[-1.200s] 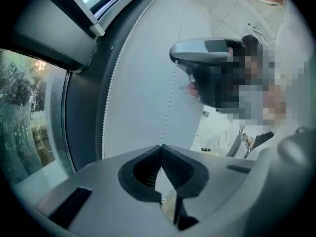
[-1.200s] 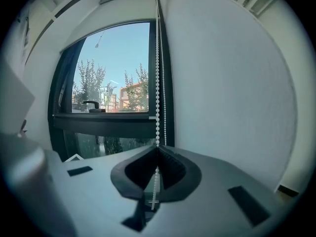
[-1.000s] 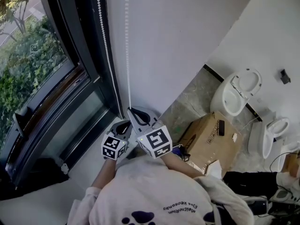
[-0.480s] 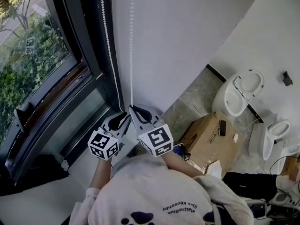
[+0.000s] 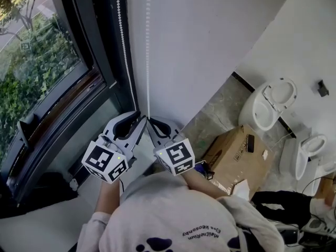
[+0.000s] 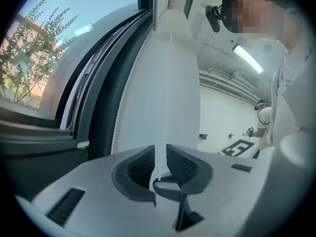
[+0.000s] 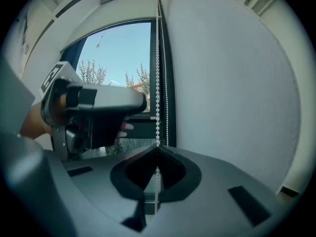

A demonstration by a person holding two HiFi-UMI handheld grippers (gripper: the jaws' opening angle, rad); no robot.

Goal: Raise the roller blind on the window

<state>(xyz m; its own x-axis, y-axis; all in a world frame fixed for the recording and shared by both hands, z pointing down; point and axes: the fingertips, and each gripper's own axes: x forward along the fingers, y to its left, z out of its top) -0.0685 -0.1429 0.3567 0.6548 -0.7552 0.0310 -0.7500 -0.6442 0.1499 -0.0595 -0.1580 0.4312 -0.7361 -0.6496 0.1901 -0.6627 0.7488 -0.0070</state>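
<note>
Bead chain [image 5: 148, 62] of a roller blind hangs in two strands down a white wall [image 5: 210, 35], just beside the dark window frame [image 5: 100, 46]. The right gripper [image 7: 157, 149] has its jaws pinched together on one strand. The left gripper [image 6: 159, 154] sits just beside it, tips nearly touching. Its jaws have just been opening and now stand a narrow gap apart, with a pale strand running down between them, unpressed. A cardboard box [image 5: 231, 156] lies on the floor behind.

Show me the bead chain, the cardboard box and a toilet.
bead chain [image 7: 157, 83]: right gripper view, middle of the hanging strand.
cardboard box [image 5: 228, 159]: head view, bare top face.
toilet [image 5: 261, 114]: head view, white outer body.
</note>
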